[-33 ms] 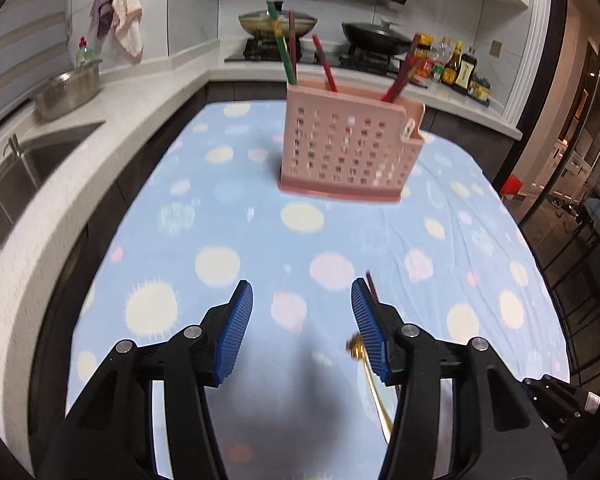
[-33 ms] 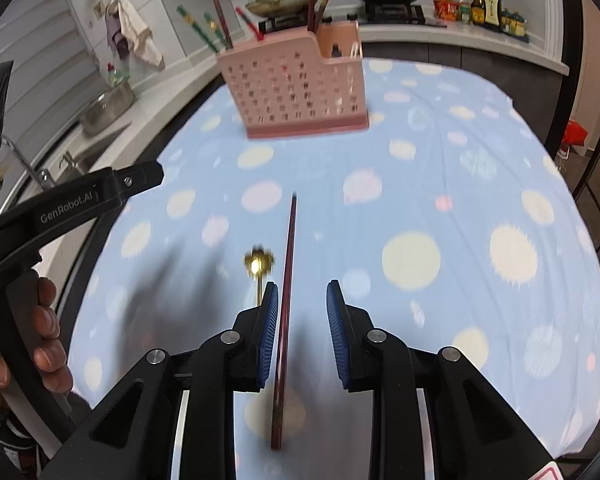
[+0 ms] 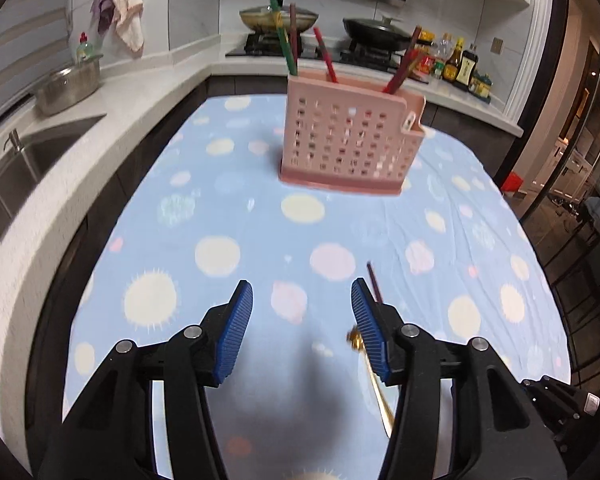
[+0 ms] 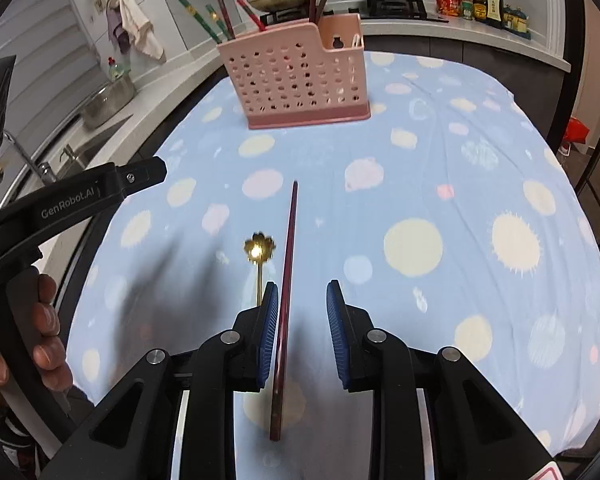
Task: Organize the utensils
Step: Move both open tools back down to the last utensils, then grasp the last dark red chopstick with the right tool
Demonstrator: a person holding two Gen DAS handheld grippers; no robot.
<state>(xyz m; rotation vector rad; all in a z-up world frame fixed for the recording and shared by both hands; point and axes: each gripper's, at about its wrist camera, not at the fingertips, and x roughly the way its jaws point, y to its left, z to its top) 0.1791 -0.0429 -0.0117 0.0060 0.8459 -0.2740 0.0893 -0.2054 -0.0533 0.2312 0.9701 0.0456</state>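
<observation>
- The left tongs [image 3: 302,328] are hovering over the tabletop [image 3: 220,208], draped in a blue cloth with pale dots; their blue pads are spreading apart, with nothing between them.
- A gold spoon [image 3: 374,380] with a flower-shaped end is lying on the cloth just beside the left tongs' right finger, partly hidden behind it.
- The right tongs [image 4: 302,332] are standing partly spread around a dark red chopstick [image 4: 286,280] lying on the cloth; the stick is running close along the left pad, though whether it is touching is hard to tell, and the right pad is sitting clear of it.
- The pink perforated utensil holder [image 4: 296,76] is standing upright at the far end of the tabletop, well apart from both tongs, with several chopsticks [image 4: 224,16] poking out of it.
- A person's hand [image 4: 28,344] is gripping the left tool's handle at the right view's edge.
</observation>
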